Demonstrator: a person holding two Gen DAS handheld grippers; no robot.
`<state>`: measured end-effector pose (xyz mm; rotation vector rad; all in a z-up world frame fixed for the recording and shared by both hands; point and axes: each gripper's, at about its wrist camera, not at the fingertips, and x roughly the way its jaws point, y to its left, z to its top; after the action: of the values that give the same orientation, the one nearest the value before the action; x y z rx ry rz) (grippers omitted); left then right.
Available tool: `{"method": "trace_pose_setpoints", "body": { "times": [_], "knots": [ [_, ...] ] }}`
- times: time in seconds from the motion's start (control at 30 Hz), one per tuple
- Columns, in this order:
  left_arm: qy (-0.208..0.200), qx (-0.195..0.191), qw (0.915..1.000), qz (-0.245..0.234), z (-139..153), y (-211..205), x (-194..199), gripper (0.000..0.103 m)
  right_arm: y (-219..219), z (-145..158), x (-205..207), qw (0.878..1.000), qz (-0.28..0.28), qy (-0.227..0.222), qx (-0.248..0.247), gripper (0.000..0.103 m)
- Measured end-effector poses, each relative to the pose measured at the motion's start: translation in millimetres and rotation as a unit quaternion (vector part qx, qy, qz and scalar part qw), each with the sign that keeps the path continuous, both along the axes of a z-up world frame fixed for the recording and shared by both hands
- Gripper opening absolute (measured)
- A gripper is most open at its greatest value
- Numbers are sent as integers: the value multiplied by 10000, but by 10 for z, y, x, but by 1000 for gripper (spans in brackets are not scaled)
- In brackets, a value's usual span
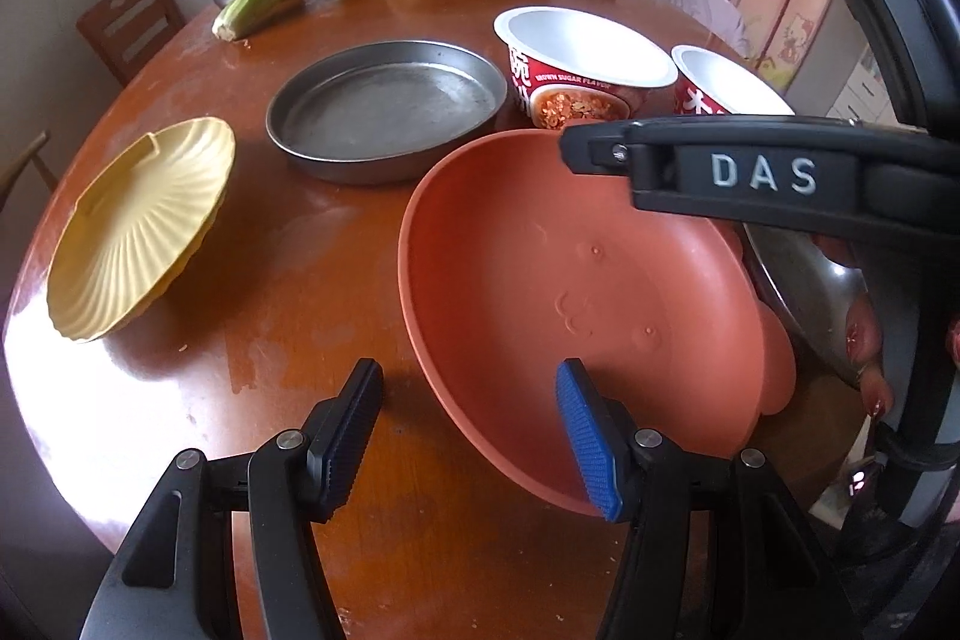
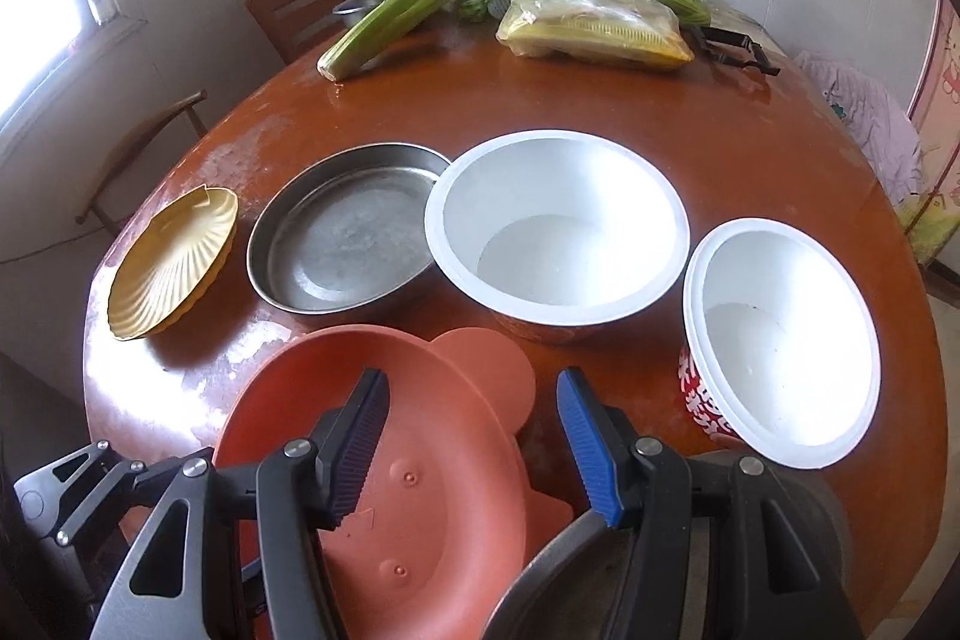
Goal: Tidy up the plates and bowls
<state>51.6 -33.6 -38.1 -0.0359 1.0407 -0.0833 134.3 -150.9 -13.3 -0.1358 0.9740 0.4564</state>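
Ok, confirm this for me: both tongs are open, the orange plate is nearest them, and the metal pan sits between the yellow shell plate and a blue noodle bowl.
Wrong on one point: the noodle bowl beside the metal pan is red and white, not blue, as the left wrist view shows. The rest stands: both tongs, left and right, are open, the orange plate nearest, the yellow shell plate on the pan's other side.

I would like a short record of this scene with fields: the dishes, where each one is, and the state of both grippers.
orange plate: nearest, tilted, empty
metal pan: behind the orange plate, flat on table
yellow shell plate: left of the metal pan, apart from it
large noodle bowl: right of the pan, empty
small noodle bowl: farthest right, empty
left gripper: open, holds nothing
right gripper: open, above the orange plate
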Motion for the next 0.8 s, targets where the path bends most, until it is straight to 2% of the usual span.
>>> {"method": "trace_pose_setpoints", "body": {
  "times": [0.2, 0.37, 0.5, 0.8],
  "knots": [
    [6, 22, 10000, 11, 0, 31, 9, 64, 43, -41, -6, 9999, 105, 97, 30, 58],
    [50, 38, 9999, 114, -4, 104, 31, 65, 17, -40, -13, 9993, 139, 239, 266, 58],
    [36, 19, 9997, 236, -8, 227, 25, 65, 69, -74, -58, 9983, 297, 347, 371, 58],
    [-25, -72, 9978, 655, -13, 645, 47, 65, 302, -105, -196, 9979, 465, 358, 262, 58]
  ]
}}
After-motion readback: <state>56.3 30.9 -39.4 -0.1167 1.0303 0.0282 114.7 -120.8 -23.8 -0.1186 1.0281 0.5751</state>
